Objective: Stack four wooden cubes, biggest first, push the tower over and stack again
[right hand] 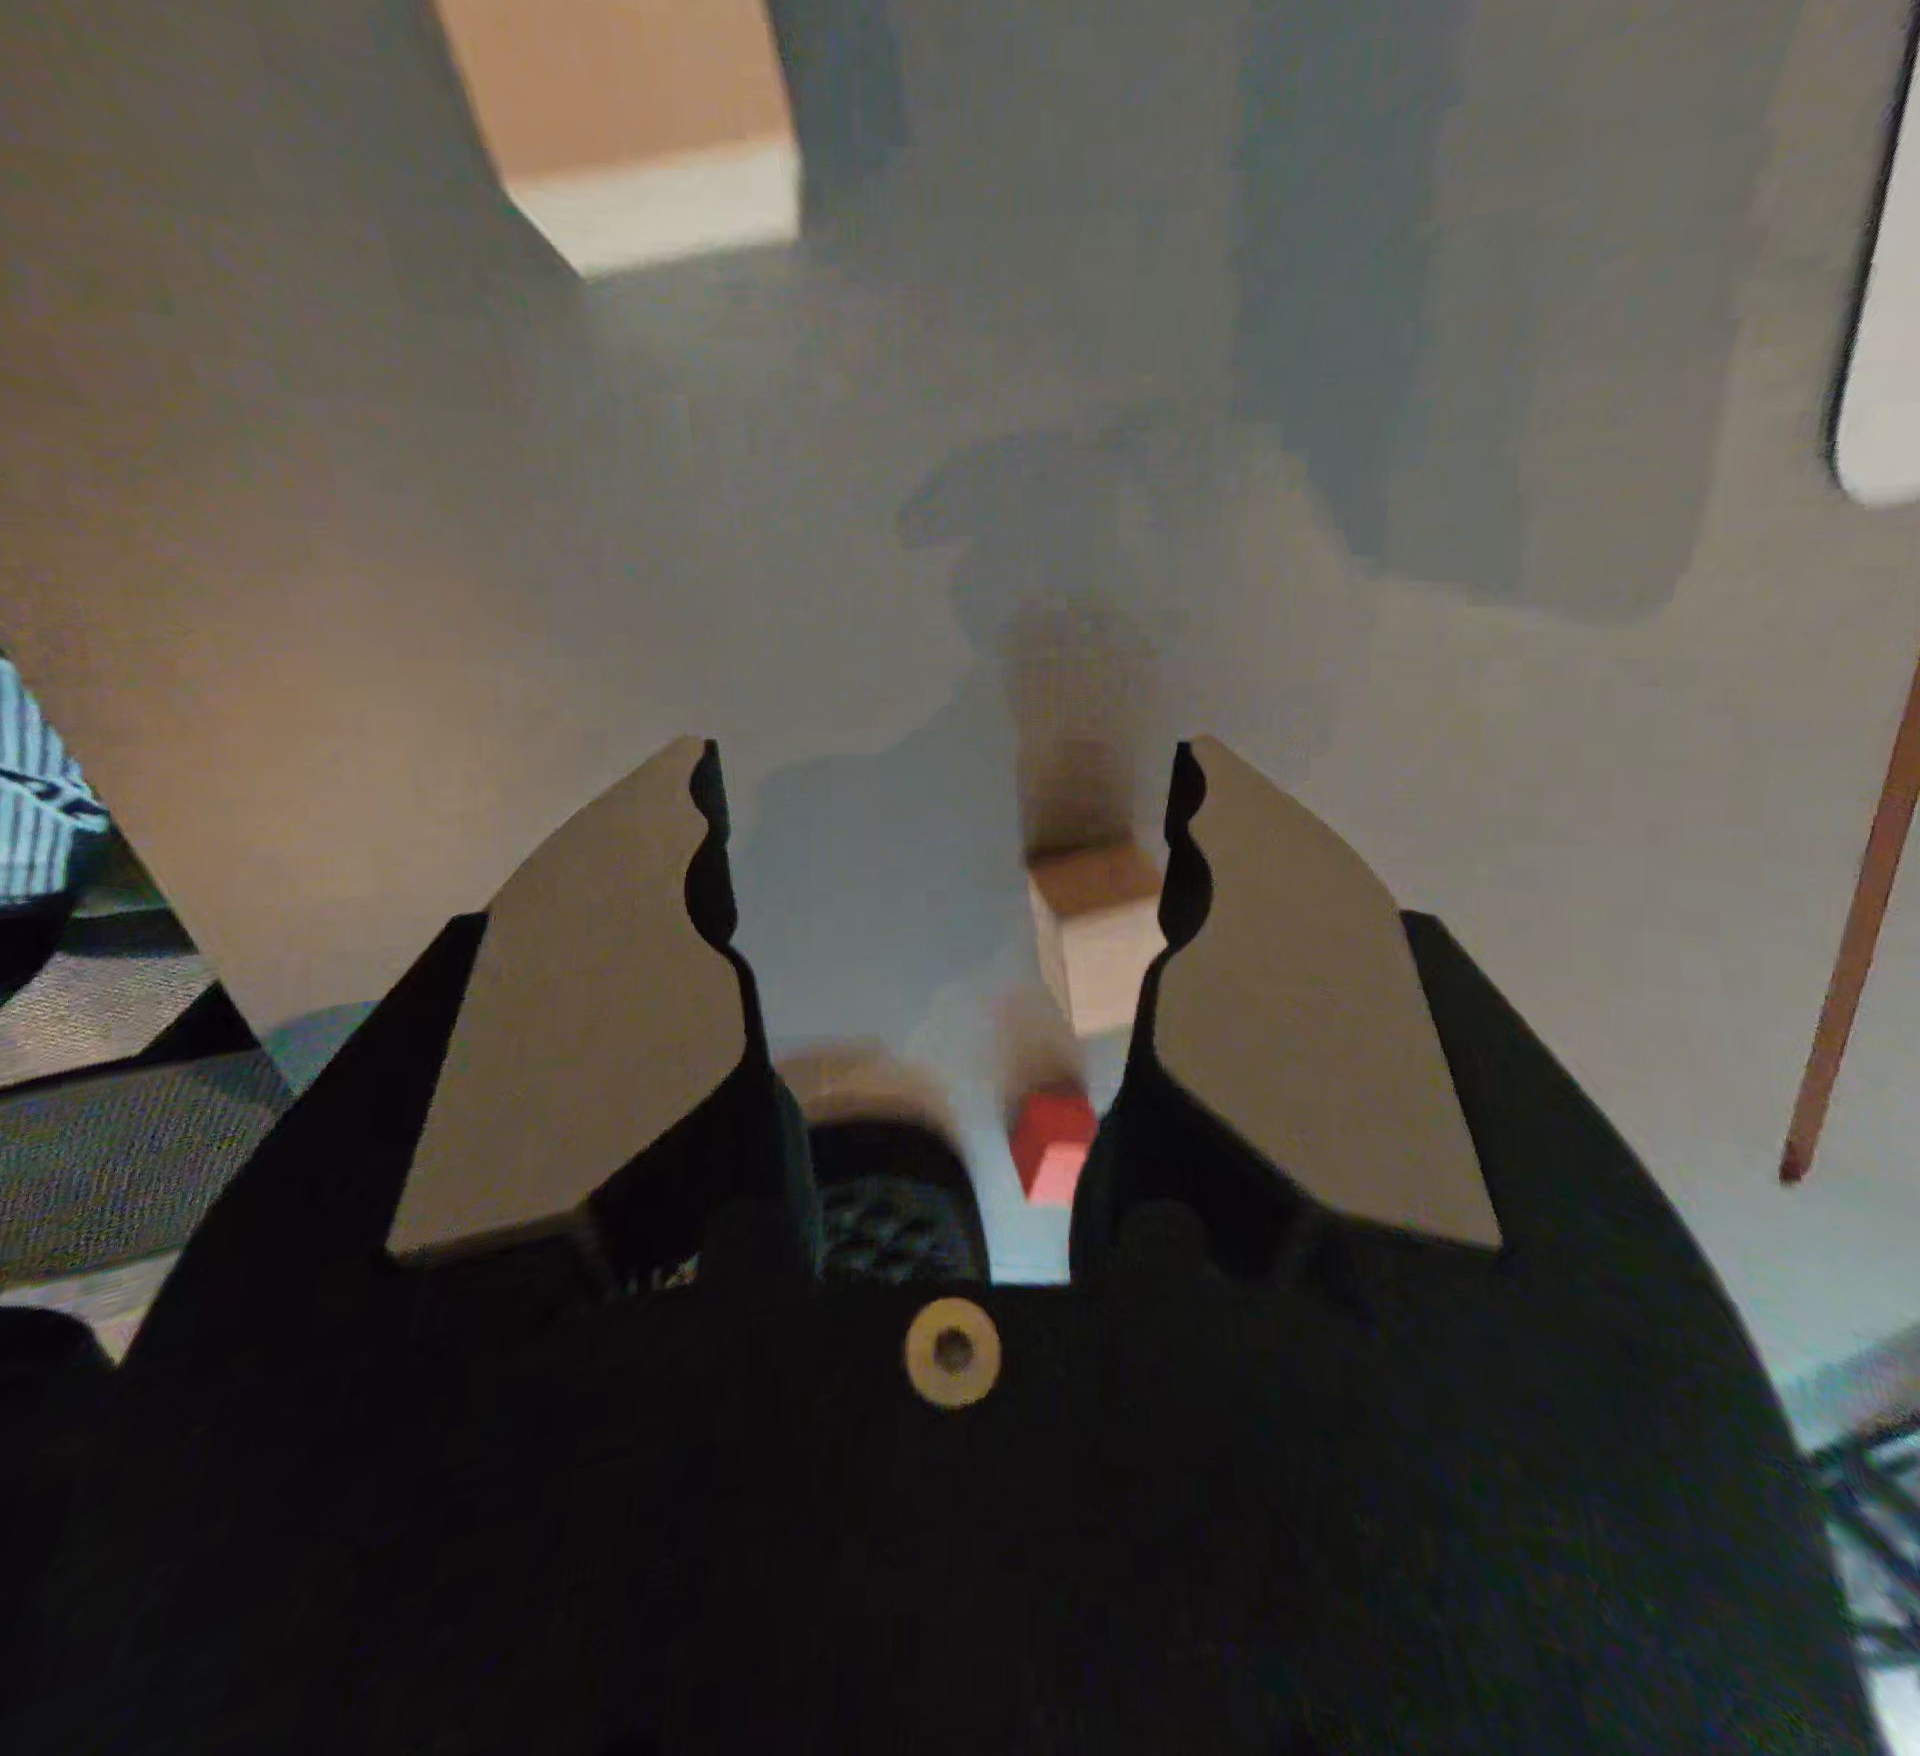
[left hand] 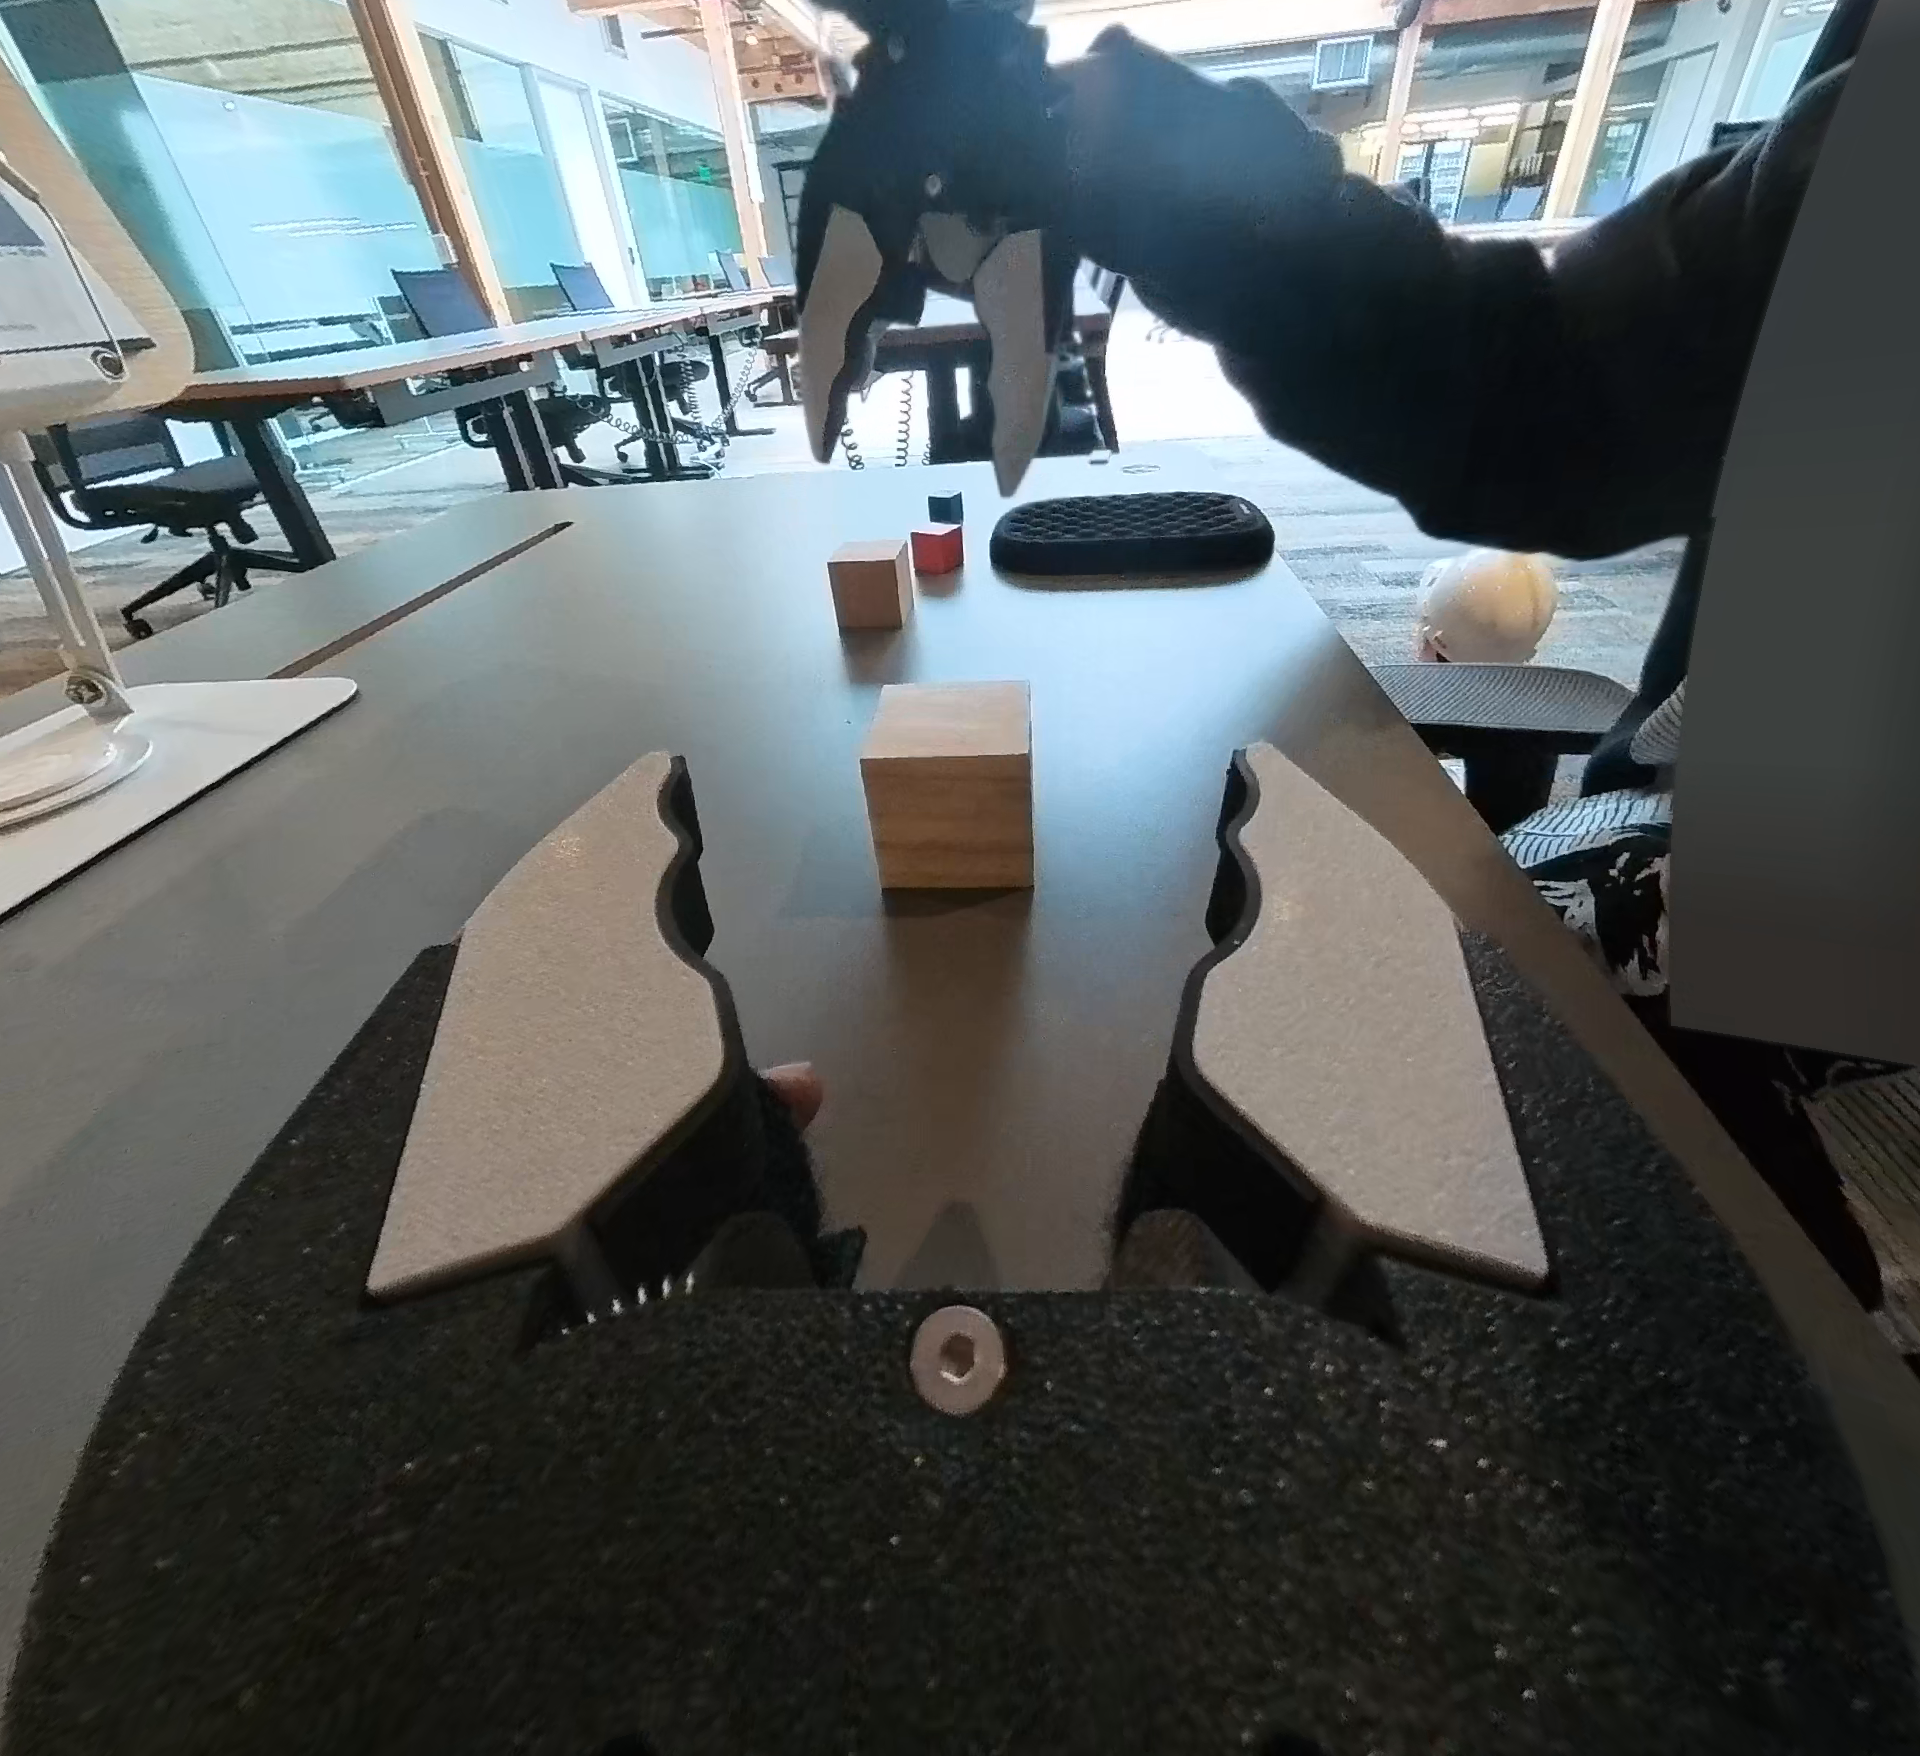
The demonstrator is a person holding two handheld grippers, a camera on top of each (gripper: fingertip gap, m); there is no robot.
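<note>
Jaws, left: left gripper is hovering low over the near part of the table, jaws standing wide apart and holding nothing.
Big cube: big cube is sitting flat on the table straight ahead of the left jaws, just beyond the fingertips and centred in the gap; the gap is looking wider than the cube.
Key relation: the cube is lying dead ahead along the left gripper's line, faces roughly square to the fingers, so a straight advance is likely all the grasp is needing. The left gripper is much the nearer one to it.
Mid cube: mid cube, plain wood, is resting farther along the same line, well apart from the big one.
Red cube: red cube is sitting just beside the mid cube on its far right, toward the right edge.
Dark cube: dark cube, the smallest, is sitting just behind the red one.
Pad: black pad is lying near the far right edge, beside the small cubes.
Jaws, right: right gripper is hanging in the air above the far cubes, tips pointing down, jaws apart and empty. Its own view is mostly blurred, showing the red cube and a wooden cube between its fingers.
Stage: nothing is stacked; all four cubes are lying apart in a loose row, so the tower is waiting on its base.
Stand: white stand is sitting at the left edge, clear of the work.
</note>
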